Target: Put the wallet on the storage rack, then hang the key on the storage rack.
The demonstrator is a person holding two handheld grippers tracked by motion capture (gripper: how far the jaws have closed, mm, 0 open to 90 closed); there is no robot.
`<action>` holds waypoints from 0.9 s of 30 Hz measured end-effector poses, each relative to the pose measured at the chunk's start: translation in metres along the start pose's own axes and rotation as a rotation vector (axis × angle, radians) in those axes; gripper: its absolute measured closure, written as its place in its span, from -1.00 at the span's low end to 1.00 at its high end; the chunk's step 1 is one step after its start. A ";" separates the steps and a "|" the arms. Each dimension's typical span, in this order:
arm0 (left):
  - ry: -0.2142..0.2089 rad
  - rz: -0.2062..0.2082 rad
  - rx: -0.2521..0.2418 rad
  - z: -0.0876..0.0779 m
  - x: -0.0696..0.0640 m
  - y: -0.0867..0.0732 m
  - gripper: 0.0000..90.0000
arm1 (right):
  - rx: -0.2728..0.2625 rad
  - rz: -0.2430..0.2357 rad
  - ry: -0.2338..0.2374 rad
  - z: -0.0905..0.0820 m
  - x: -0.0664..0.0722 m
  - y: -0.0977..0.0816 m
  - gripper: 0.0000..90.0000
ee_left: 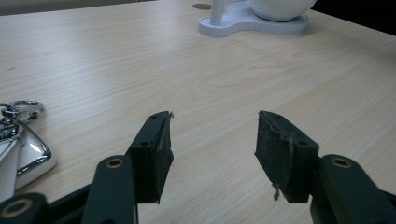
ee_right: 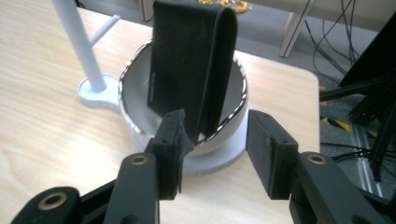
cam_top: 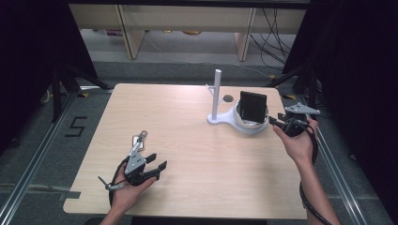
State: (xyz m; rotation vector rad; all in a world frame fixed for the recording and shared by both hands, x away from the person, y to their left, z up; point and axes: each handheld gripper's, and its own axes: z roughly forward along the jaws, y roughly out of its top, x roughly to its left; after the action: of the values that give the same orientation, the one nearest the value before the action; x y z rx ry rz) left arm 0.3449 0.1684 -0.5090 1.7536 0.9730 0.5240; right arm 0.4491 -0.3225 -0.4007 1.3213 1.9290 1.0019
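Bare table [cam_top: 197, 154] mid-way; white stand [cam_top: 217, 96] and bowl [cam_top: 251, 125] block far right.

The left gripper [ee_left: 212, 154] hangs low over the wooden table [ee_left: 233, 84], jaws apart; a silver key ring [ee_left: 21, 135] lies left, a white stand [ee_left: 252, 21] far ahead

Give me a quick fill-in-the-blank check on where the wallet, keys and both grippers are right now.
1. The black wallet stands upright inside the white ____.
2. The keys lie on the table beside the ____ gripper.
3. The right gripper faces the wallet with its fingers ____.
4. The left gripper has ____ between its fingers.

Missing words: bowl; left; open; nothing
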 end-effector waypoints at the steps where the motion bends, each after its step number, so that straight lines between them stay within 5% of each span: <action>1: 0.003 0.001 -0.001 0.000 0.000 0.001 -0.01 | 0.009 0.027 0.004 -0.002 0.003 -0.003 0.29; 5: 0.002 -0.003 -0.017 0.000 0.002 0.003 -0.01 | -0.007 0.004 0.027 -0.006 0.004 -0.015 0.28; 6: 0.006 -0.005 -0.017 0.000 0.002 0.003 -0.01 | 0.006 0.046 0.020 -0.009 0.008 -0.019 0.27; 7: 0.014 -0.003 -0.013 -0.001 0.002 0.004 -0.02 | -0.005 0.012 0.034 -0.010 0.005 -0.021 0.27; 8: 0.014 -0.004 -0.016 -0.001 0.003 0.005 -0.02 | 0.016 0.046 0.023 -0.015 0.009 -0.024 0.27; 9: 0.008 -0.004 -0.024 -0.001 0.003 0.005 -0.02 | 0.004 0.017 0.024 -0.015 0.007 -0.027 0.27; 11: 0.016 -0.006 -0.020 -0.003 0.003 0.007 -0.01 | 0.004 0.064 0.019 -0.020 0.012 -0.031 0.26; 15: 0.028 -0.010 -0.022 -0.006 0.007 0.008 -0.01 | 0.021 0.034 0.024 -0.022 0.010 -0.040 0.24; 17: 0.041 -0.008 -0.009 -0.008 0.008 0.009 -0.01 | 0.033 0.043 0.049 -0.021 0.011 -0.046 0.23; 18: 0.044 -0.017 -0.011 -0.009 0.010 0.010 -0.01 | 0.063 0.091 0.043 -0.022 0.016 -0.049 0.23; 19: 0.052 -0.021 -0.007 -0.009 0.011 0.010 -0.01 | 0.064 0.056 0.055 -0.020 0.013 -0.053 0.24; 27: 0.088 -0.024 0.051 -0.006 0.025 0.027 0.03 | 0.112 0.069 0.071 -0.011 0.016 -0.077 0.25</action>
State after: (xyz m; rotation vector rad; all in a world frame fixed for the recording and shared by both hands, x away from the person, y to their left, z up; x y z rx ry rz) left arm 0.3651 0.1872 -0.4843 1.7748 1.0762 0.5694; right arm 0.3964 -0.3273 -0.4595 1.4412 2.0311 0.9984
